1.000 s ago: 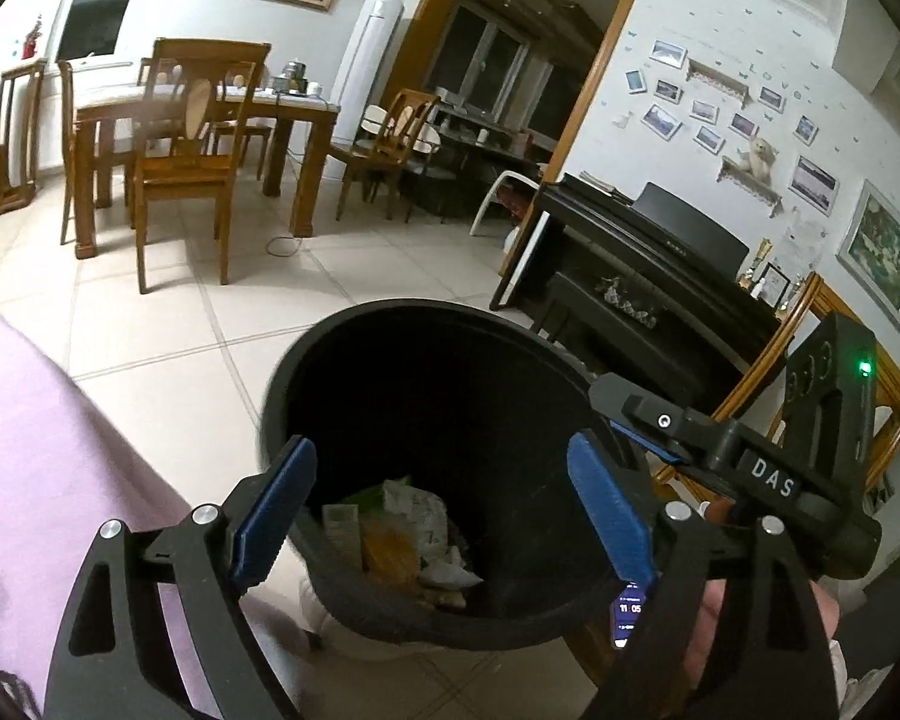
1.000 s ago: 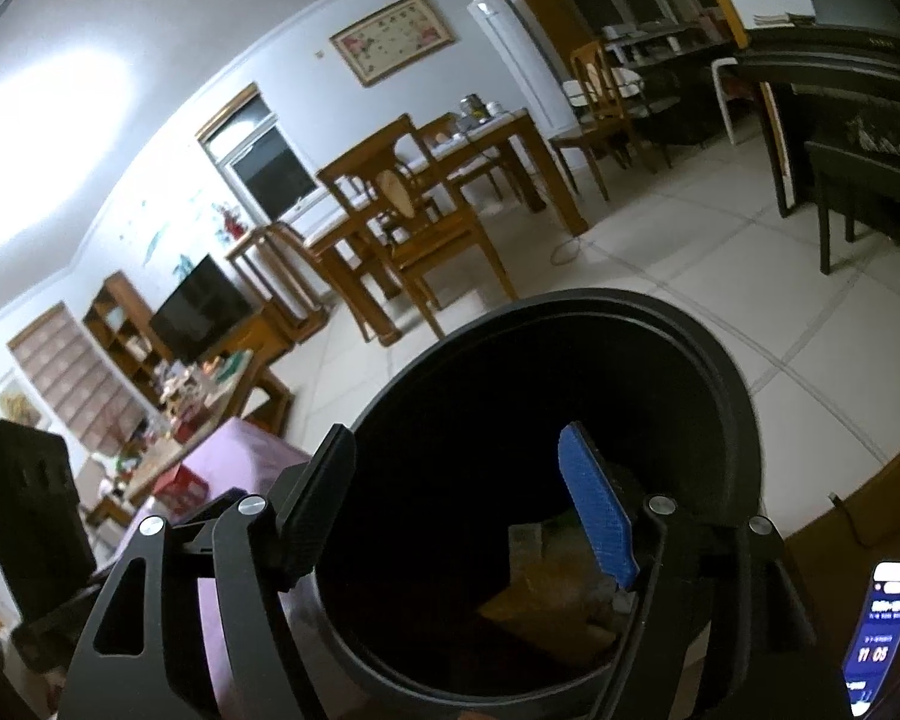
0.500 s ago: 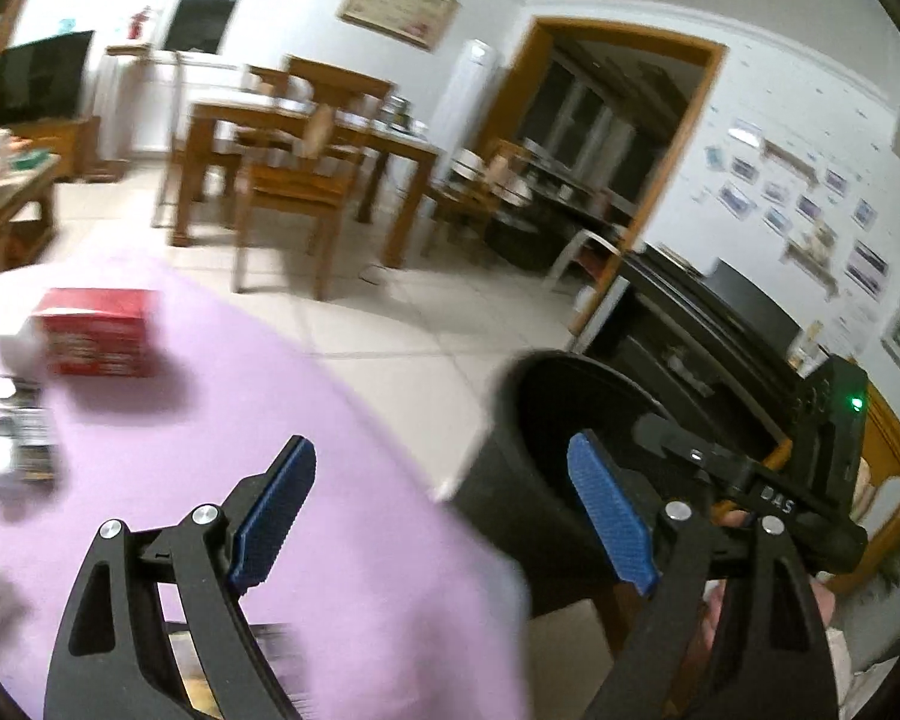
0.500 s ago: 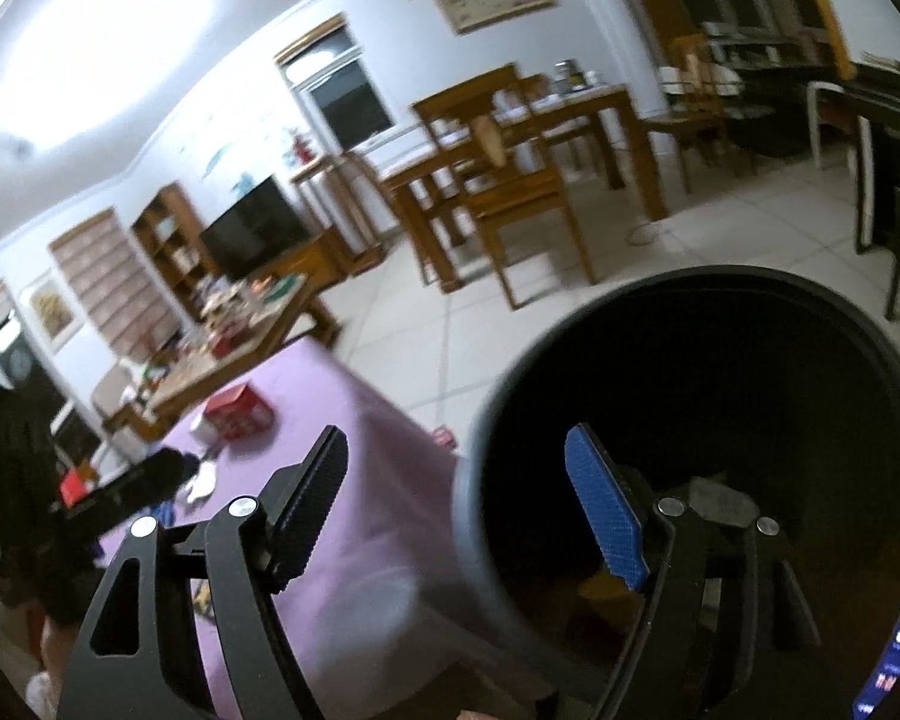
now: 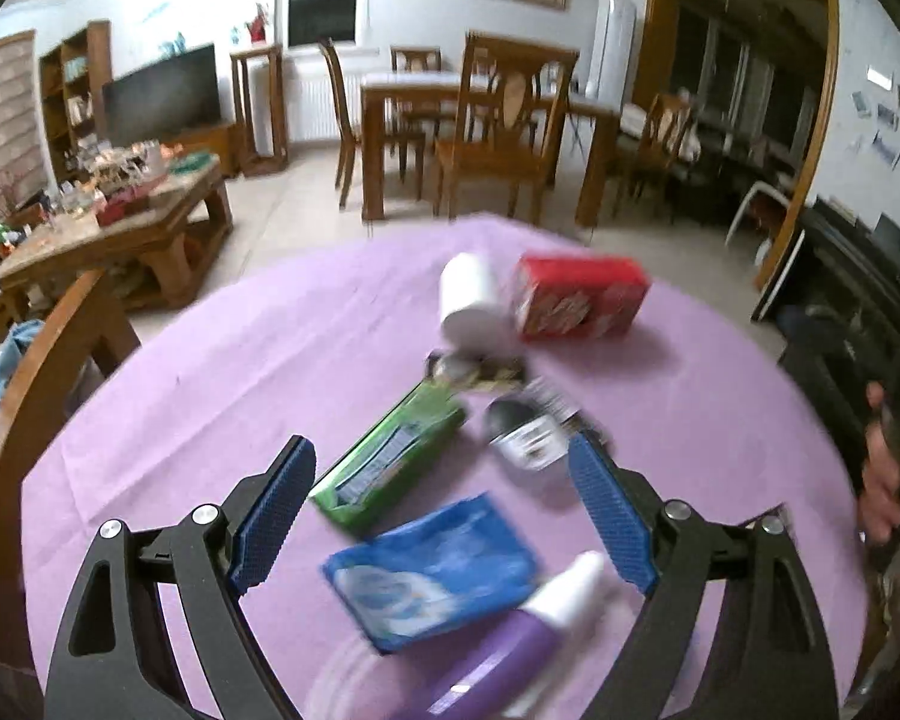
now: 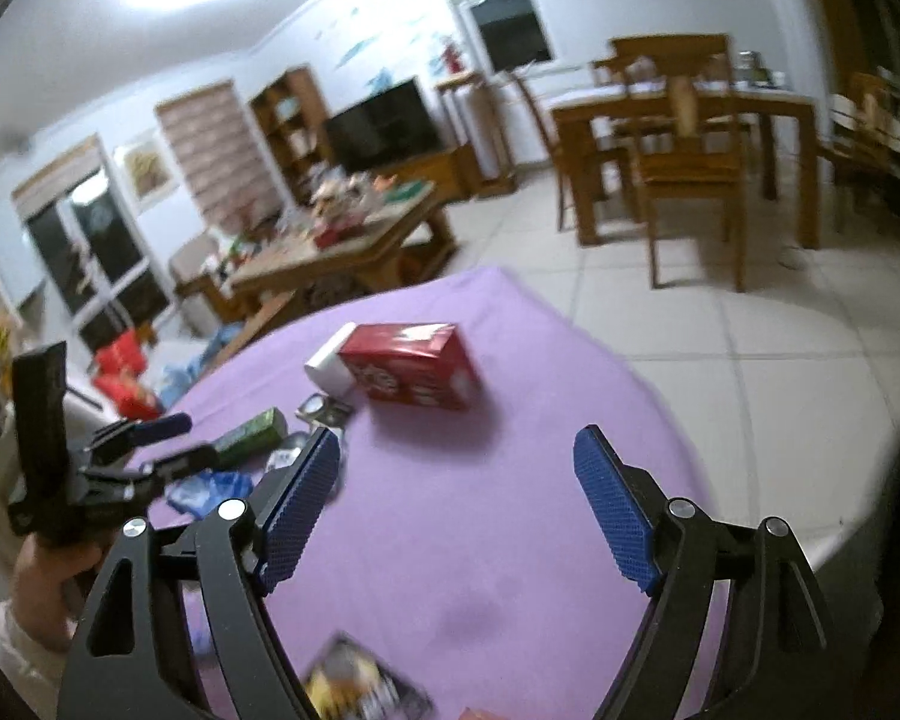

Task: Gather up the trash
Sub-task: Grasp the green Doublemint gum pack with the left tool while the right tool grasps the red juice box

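My left gripper (image 5: 444,516) is open and empty above a purple-clothed table (image 5: 222,372). Between and ahead of its fingers lie a blue packet (image 5: 432,570), a green pack (image 5: 390,462), a purple tube with a white cap (image 5: 510,642), a dark round container (image 5: 525,435), a white cylinder (image 5: 471,300) and a red box (image 5: 579,297). My right gripper (image 6: 456,504) is open and empty over bare cloth. The red box (image 6: 414,369) lies ahead of it, a yellow-black wrapper (image 6: 360,687) below it. The left gripper (image 6: 132,450) shows at its left.
A low wooden coffee table (image 5: 114,210) full of clutter stands beyond the table on the left. A dining table with chairs (image 5: 480,120) stands behind. A wooden chair back (image 5: 36,372) rises at the table's left edge. A dark piano (image 5: 858,276) is at right.
Both grippers have swung left, away from the black trash bin, which has left both views. They now face the purple table with its litter. Both stay open and empty.
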The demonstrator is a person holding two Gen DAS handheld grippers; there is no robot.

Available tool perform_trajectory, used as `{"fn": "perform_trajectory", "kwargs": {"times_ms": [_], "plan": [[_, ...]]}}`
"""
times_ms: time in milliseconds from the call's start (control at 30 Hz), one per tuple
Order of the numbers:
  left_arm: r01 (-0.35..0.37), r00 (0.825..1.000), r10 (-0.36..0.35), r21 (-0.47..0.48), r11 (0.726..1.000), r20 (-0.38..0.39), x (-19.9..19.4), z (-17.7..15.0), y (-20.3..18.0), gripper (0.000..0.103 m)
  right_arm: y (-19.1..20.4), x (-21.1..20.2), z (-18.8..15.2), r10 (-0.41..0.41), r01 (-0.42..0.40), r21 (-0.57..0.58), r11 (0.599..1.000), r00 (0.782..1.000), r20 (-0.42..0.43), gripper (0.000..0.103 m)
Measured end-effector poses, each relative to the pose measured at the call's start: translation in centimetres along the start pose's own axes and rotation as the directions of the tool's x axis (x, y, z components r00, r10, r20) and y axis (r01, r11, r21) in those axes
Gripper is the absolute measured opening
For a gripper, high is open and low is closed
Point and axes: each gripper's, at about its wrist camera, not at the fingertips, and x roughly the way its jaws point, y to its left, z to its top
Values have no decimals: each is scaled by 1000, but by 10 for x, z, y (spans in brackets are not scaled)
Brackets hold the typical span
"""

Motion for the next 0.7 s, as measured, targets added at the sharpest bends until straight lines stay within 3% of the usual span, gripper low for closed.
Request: {"fn": "perform_trajectory", "kwargs": {"times_ms": [167,200,333,400,467,533,667,700], "plan": [[43,999,-45,-63,997,-28,19,1,28,86,27,84,35,-45,39,-87,995,997,-68,83],[38,999,-40,-59,998,-31,22,1,30,85,28,93,35,-51,43,-109,993,996,-77,90],[21,998,-22,-15,1000,-62,29,-4,28,85,41,129,49,-54,29,-213,977,992,-111,91],[38,995,-41,-26,999,-87,33,-4,27,70,48,138,52,-38,14,-235,972,994,-100,91],[52,995,-55,-37,998,-83,33,-4,27,65,52,145,57,2,-27,-223,974,994,-109,91],[40,995,-44,-41,998,-85,33,-4,29,54,51,150,59,50,-73,-192,979,991,-124,90],[3,996,-4,-16,1000,-91,34,-3,24,42,53,157,55,95,-132,-188,973,976,-194,41],[-7,996,6,-10,1000,-92,33,-2,23,40,55,159,54,101,-142,-188,972,972,-211,37]]}}
